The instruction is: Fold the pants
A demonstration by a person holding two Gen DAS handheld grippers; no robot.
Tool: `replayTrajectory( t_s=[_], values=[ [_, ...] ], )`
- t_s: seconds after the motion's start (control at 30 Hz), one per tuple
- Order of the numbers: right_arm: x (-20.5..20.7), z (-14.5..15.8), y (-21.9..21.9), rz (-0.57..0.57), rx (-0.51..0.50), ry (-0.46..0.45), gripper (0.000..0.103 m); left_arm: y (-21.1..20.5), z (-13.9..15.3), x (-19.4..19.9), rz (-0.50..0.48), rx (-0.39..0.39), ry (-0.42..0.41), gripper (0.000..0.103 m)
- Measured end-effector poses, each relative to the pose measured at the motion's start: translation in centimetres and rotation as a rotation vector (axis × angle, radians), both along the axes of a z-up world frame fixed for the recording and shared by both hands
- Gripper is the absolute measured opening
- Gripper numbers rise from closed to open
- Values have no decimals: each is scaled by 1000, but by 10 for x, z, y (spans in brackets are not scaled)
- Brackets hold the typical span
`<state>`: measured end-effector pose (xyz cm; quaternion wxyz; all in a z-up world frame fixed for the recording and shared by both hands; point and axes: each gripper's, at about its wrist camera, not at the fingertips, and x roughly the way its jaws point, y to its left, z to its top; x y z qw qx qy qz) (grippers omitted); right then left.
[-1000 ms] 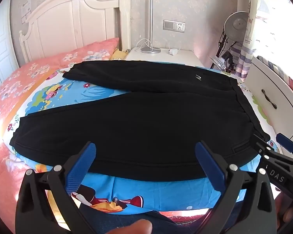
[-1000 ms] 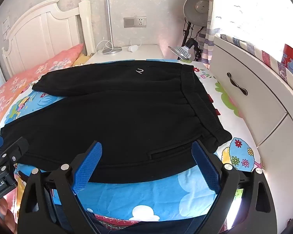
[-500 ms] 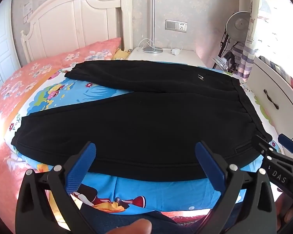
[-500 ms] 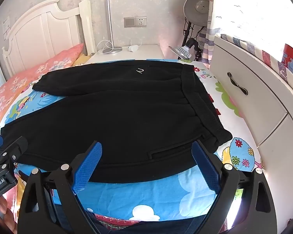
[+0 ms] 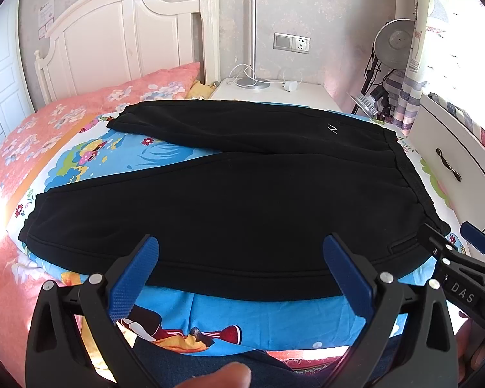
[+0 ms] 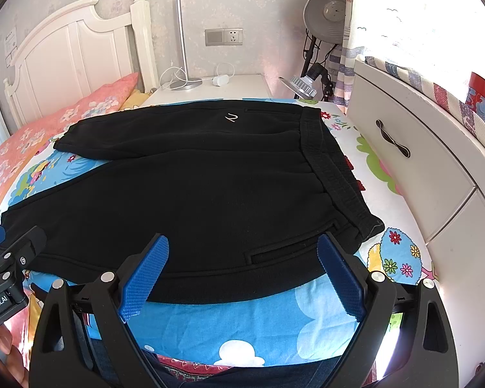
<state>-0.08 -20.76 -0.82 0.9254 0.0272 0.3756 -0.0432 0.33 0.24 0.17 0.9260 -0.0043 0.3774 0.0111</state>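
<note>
Black pants (image 5: pixel 242 200) lie flat on the bed, waistband to the right and both legs spread to the left, with a small white logo near the far hip. They also show in the right wrist view (image 6: pixel 210 194). My left gripper (image 5: pixel 241 252) is open and empty, held just above the near edge of the near leg. My right gripper (image 6: pixel 242 252) is open and empty above the near hip, by a pocket slit (image 6: pixel 291 249). Each gripper shows at the edge of the other's view.
The bed has a bright cartoon sheet (image 5: pixel 274 323) and pink floral bedding (image 5: pixel 32 135) at left. A white headboard (image 5: pixel 113 42) stands behind. A white nightstand (image 6: pixel 210 90) with a lamp pole is at the back. A white drawer unit (image 6: pixel 420 161) runs along the right side.
The left wrist view has shifted slightly, so the pants sit a little to the right and lower. The right gripper has barely moved. Both stay open.
</note>
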Motion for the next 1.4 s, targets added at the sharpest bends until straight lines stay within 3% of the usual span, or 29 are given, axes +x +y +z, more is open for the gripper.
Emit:
replayTrajectory(
  t_s=[1.4],
  values=[
    [2,-1,-2,-1,1,-2,90,-2,0,-1,-1,-7,-2,101]
  ],
)
